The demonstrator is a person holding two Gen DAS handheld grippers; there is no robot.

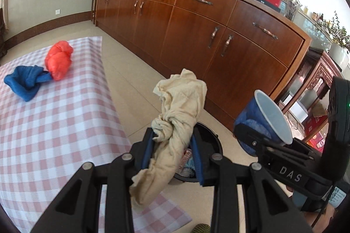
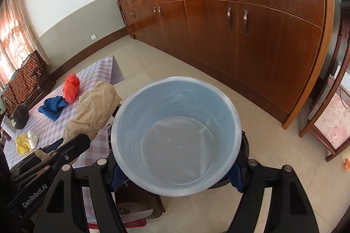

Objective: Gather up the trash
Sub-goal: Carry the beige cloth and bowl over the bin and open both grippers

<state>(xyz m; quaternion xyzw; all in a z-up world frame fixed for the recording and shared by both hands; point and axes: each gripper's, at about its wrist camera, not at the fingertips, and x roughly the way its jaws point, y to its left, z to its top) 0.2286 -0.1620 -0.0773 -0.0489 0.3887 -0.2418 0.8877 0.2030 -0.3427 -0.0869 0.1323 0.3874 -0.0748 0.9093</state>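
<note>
Carrying the beige rag (image 1: 175,123) pinched tight in the left claw (image 1: 172,147), just above the black bin (image 1: 210,134) on the floor beside the bench (image 1: 65,123). Holding the blue cup (image 2: 175,136) squeezed in the right claw (image 2: 177,169) close by. Best to hang both right over the bin's mouth, then let go, rag first.

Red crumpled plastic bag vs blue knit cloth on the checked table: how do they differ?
The red crumpled plastic bag looks shiny and puffed into rounded lobes; the blue knit cloth looks matte and ribbed, folded into a flatter, open heap. The bag lies nearer the table's far edge, the cloth on the near side of it. Both rest on the pink-and-white checked tablecloth, appear to touch each other, and sit in neither hand-held gripper.
</note>
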